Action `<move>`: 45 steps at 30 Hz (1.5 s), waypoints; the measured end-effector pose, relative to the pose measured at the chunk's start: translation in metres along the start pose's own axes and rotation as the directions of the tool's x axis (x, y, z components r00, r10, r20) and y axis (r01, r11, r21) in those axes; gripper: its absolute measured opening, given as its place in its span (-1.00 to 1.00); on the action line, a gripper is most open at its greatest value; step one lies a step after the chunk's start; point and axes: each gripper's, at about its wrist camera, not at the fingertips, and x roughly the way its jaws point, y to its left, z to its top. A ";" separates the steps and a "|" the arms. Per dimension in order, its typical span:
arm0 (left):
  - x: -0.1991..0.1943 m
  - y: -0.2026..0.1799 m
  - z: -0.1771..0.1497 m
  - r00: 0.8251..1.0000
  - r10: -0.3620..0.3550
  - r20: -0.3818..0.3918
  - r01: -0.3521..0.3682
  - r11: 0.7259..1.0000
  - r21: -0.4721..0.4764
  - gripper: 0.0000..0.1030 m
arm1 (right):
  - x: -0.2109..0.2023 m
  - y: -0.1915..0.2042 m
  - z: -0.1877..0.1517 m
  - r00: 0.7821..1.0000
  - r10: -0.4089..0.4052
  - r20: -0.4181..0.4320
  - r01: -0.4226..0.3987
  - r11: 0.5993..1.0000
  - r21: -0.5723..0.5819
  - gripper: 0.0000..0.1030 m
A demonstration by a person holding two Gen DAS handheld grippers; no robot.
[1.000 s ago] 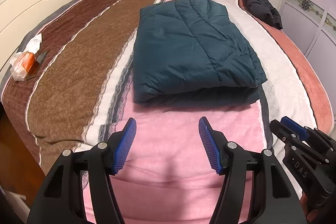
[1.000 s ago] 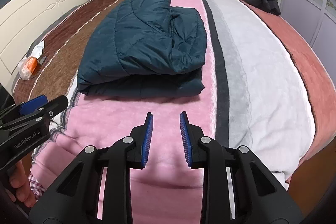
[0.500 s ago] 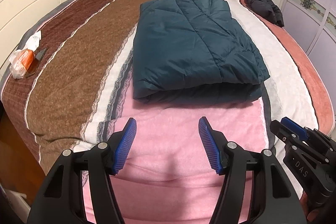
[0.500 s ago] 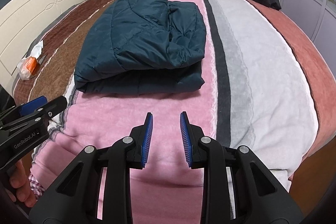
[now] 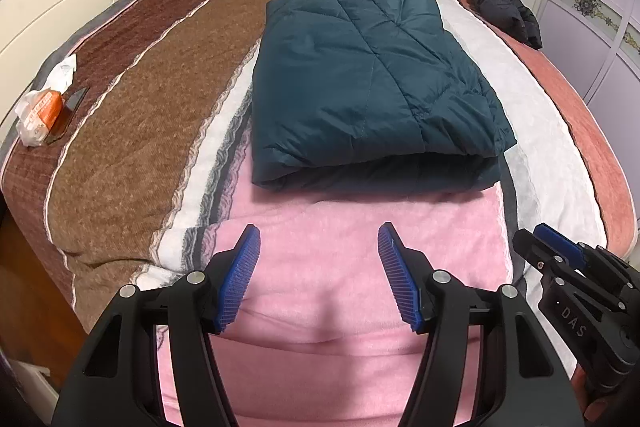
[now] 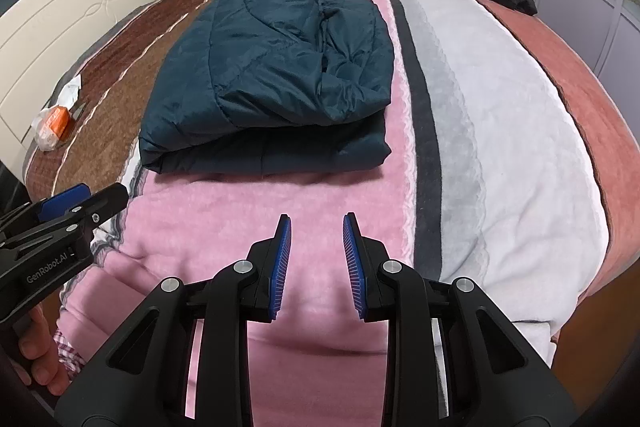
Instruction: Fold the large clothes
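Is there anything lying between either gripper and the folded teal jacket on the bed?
Nothing visible. Between the left gripper, the right gripper and the teal jacket there is only bare pink blanket. The black garment and the orange packet lie well off to the sides.

1. The left gripper [image 5: 318, 241] is built of black plastic arms with triangular cut-outs, joined by round silver screws.
2. Its fingers [image 5: 240, 279] are lined with ribbed blue pads.
3. The right gripper [image 6: 316, 233] is made alike; "DAS" is printed in white on its side.
4. "GenRobot.AI" is printed on the left one's side.
5. Bare skin is seen on the left hand [image 6: 38, 359], beside a checked cuff.
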 end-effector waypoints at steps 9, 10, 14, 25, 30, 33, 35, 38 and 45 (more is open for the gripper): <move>0.000 0.001 0.000 1.000 -0.001 -0.001 0.001 1.000 -0.001 0.17 | 0.003 0.000 -0.001 1.000 0.001 -0.013 -0.001 1.000 0.001 -0.47; 0.000 0.001 0.000 1.000 -0.002 -0.001 0.002 1.000 -0.001 0.17 | 0.003 0.000 -0.001 1.000 0.001 -0.015 -0.001 1.000 0.001 -0.47; 0.000 0.001 0.000 1.000 -0.001 -0.001 0.001 1.000 0.000 0.17 | 0.003 0.000 0.000 1.000 0.000 -0.015 0.000 1.000 0.001 -0.47; 0.001 0.002 0.000 1.000 -0.003 -0.006 0.003 1.000 -0.002 0.17 | 0.004 0.000 0.000 1.000 0.001 -0.017 -0.001 1.000 0.000 -0.47; 0.002 0.001 0.000 1.000 -0.003 -0.006 0.003 1.000 -0.001 0.17 | 0.005 -0.001 0.000 1.000 0.001 -0.017 -0.001 1.000 0.000 -0.47; 0.002 0.001 0.000 1.000 -0.004 -0.005 0.004 1.000 -0.001 0.17 | 0.005 0.000 0.000 1.000 0.001 -0.017 -0.001 1.000 -0.001 -0.47; 0.003 0.001 0.000 1.000 -0.004 -0.006 0.004 1.000 -0.002 0.17 | 0.005 0.000 0.000 1.000 0.001 -0.018 -0.001 1.000 0.000 -0.47; 0.002 0.001 0.000 1.000 -0.004 -0.006 0.004 1.000 -0.003 0.17 | 0.006 -0.001 -0.001 1.000 0.000 -0.020 0.000 1.000 0.000 -0.47; 0.004 0.001 0.000 1.000 -0.004 -0.015 0.004 1.000 -0.001 0.17 | 0.007 -0.002 -0.002 1.000 0.001 -0.020 -0.002 1.000 -0.007 -0.47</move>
